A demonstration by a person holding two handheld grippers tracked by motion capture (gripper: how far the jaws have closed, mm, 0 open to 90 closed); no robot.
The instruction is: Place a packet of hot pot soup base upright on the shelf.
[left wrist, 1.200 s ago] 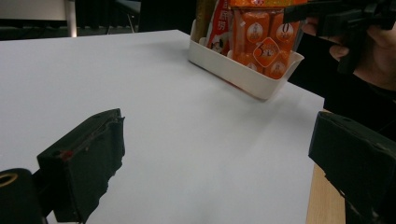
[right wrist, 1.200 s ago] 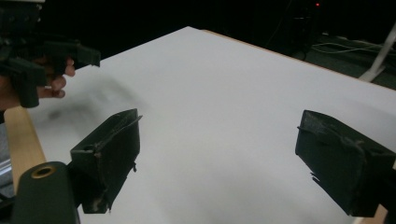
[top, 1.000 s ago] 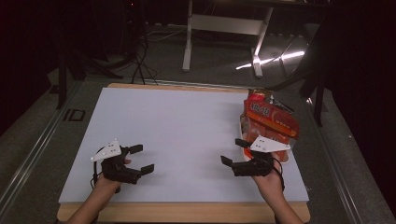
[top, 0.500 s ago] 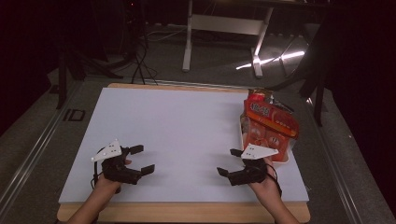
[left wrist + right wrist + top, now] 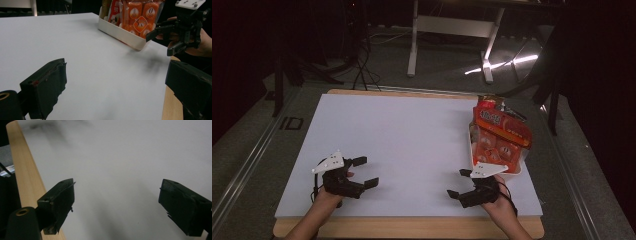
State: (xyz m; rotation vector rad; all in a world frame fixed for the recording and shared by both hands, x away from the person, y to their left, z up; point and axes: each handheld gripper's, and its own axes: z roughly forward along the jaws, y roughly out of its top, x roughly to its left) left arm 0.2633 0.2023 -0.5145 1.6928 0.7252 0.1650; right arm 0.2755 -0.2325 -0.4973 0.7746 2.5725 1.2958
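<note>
Two hand-held grippers hover low over the near edge of a white sheet [image 5: 412,145] covering a wooden table [image 5: 412,227], both with jaws spread wide and nothing between them. The left gripper [image 5: 364,172] sits at the near left, its jaws pointing right across the sheet. The right gripper [image 5: 458,184] sits at the near right, jaws pointing left, just beside the near end of a white tray [image 5: 472,150]. The tray lies along the sheet's right edge, packed with orange snack packs [image 5: 499,132] that stand up above its rim. In the left gripper view the tray [image 5: 120,31] and packs [image 5: 136,15] lie across the sheet, with the right gripper [image 5: 160,40] open in front of them, apart from the tray wall. The right gripper view looks along its own parted jaws at bare sheet [image 5: 120,165] and the table's wooden edge [image 5: 25,175]
</note>
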